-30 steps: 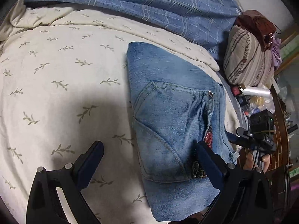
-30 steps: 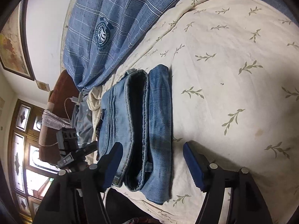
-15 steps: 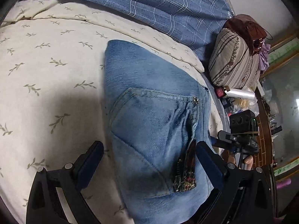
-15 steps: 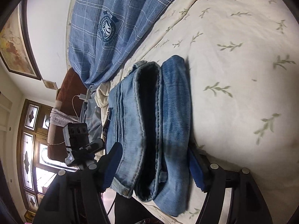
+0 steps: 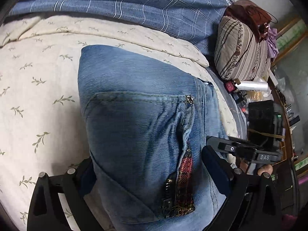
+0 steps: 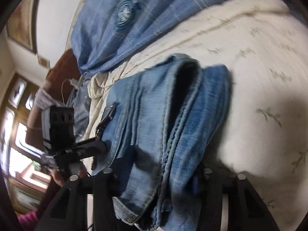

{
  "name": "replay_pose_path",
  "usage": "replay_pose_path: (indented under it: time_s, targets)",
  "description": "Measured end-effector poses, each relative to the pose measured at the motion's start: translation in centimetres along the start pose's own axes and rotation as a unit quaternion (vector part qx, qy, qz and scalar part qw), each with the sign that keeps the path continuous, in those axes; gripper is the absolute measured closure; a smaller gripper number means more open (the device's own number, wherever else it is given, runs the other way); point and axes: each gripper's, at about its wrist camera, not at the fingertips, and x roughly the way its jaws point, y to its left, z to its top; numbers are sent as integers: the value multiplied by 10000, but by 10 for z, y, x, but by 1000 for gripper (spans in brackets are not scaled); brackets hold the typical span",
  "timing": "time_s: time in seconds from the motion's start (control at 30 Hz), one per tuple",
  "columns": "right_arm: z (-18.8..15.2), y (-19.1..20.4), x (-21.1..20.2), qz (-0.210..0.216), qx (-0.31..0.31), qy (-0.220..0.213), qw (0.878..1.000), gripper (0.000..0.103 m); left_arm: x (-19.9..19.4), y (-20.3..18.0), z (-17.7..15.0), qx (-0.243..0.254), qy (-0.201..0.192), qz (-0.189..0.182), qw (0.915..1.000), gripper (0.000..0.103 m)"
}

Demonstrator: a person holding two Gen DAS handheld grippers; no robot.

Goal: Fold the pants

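The folded blue jeans (image 5: 138,127) lie in a thick stack on the cream leaf-print bedspread (image 5: 38,96), back pocket and a red sequin patch facing up. My left gripper (image 5: 150,175) straddles the near end of the stack, one finger on each side, jaws wide. In the right wrist view the jeans (image 6: 165,127) show their folded edge with layers gaping. My right gripper (image 6: 156,175) has closed in on that stacked edge, and the denim fills the gap between its fingers. The left gripper also shows in the right wrist view (image 6: 80,148), touching the stack's far side.
A blue plaid blanket (image 5: 134,3) lies across the far side of the bed. A striped cushion (image 5: 240,52) and a cluttered wooden side table (image 5: 273,104) stand at the right. The bed's edge is near the jeans on that side.
Both grippers moved forward onto the jeans. The left one now straddles the stack's end. The right one's fingers closed from wide apart onto the folded edge.
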Motion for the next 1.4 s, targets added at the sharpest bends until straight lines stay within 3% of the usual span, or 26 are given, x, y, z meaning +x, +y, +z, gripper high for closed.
replay_pose_path:
  time_s: [0.3,0.6,0.93,1.4]
  targets:
    - [1,21,-7,-100,-442,-391,9982,61,-22,-9,1,32,-281,-36,9996,14]
    - [6,46,-5,149,-617,-849,9944,62,-67,-18,5,334,-832,565,9944,21]
    - [12,70,10,295,-721,-1088,9910,63,-96,-28,2,601,-1200,1323,9821,22]
    - [24,70,18,338,-549,-1256,9900,63,-98,-25,7,672,-1348,1693,9740,22]
